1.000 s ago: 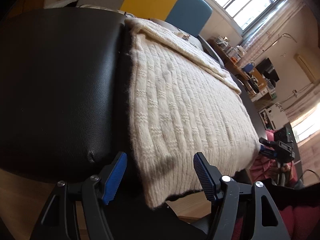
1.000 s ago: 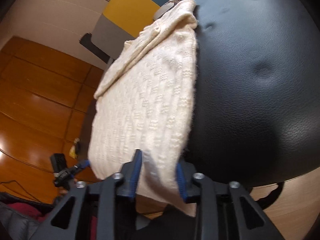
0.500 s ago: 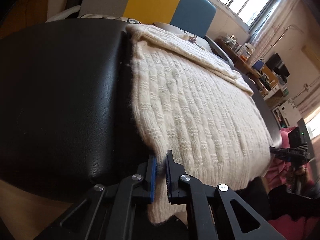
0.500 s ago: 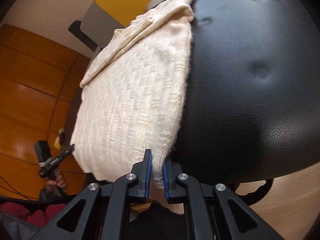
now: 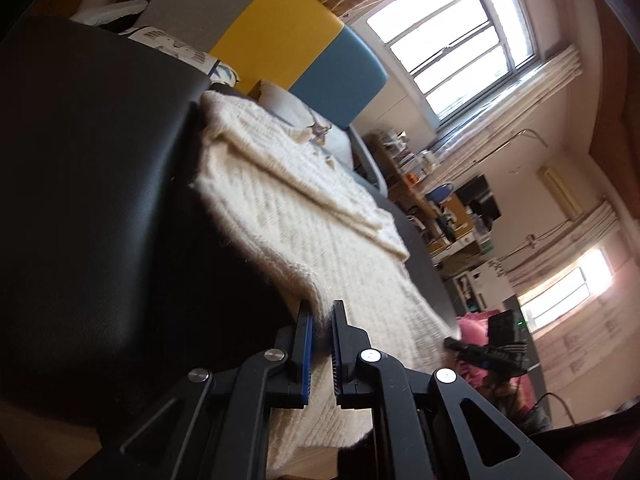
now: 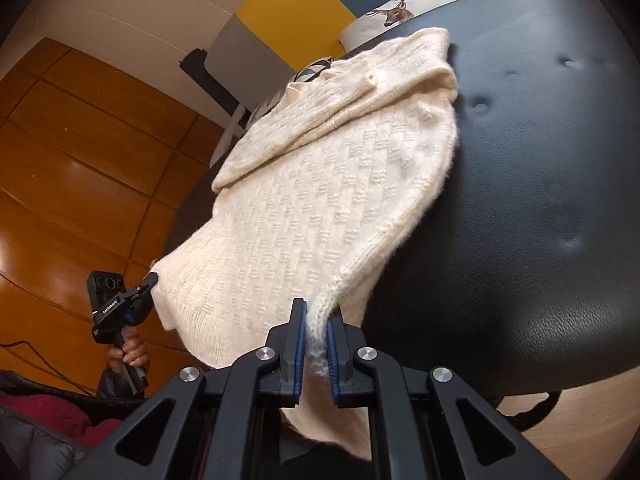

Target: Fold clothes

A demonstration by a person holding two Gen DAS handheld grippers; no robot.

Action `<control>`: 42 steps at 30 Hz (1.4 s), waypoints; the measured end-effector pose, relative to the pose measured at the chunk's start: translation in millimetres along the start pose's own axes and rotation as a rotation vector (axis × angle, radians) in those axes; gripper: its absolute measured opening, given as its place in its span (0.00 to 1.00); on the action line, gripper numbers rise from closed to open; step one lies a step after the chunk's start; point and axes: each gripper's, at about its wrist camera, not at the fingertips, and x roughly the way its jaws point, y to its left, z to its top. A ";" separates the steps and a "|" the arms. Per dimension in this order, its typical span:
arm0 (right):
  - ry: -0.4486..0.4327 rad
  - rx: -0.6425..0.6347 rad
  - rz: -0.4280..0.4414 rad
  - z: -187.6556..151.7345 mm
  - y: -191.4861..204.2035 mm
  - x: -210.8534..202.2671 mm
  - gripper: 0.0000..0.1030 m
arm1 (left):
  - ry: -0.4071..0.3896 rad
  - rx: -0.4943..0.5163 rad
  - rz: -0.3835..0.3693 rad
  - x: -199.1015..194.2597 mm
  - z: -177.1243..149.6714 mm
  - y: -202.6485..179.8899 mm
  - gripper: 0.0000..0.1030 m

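Across a black padded seat, a cream knitted sweater lies stretched lengthwise away from both hands, its far end already doubled over near the cushions and its near hem hanging off the seat's front edge. Each corner of that hem is pinched: the left tool clamps one, the right tool the other, jaws narrowed on the knit. Folding likely means carrying the hem forward along the sweater's long axis.
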 end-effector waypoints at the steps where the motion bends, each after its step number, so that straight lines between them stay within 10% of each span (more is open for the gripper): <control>1: -0.010 0.005 0.023 2.5 0.6 -2.9 0.08 | -0.008 -0.007 -0.019 -0.3 4.3 -1.1 0.08; 16: -0.136 0.068 0.140 108.7 -1.4 12.0 0.08 | -0.099 -0.040 -0.162 34.6 106.2 -7.0 0.08; 25: -0.150 0.262 0.065 193.9 -72.7 59.7 0.08 | -0.086 -0.097 -0.100 115.3 190.0 21.4 0.08; 34: -0.122 0.343 0.030 210.1 -104.5 86.2 0.08 | -0.037 -0.218 0.004 177.4 213.5 77.3 0.08; 42: -0.356 0.330 0.131 229.1 -88.8 34.4 0.08 | -0.136 -0.194 -0.165 140.3 227.1 52.2 0.08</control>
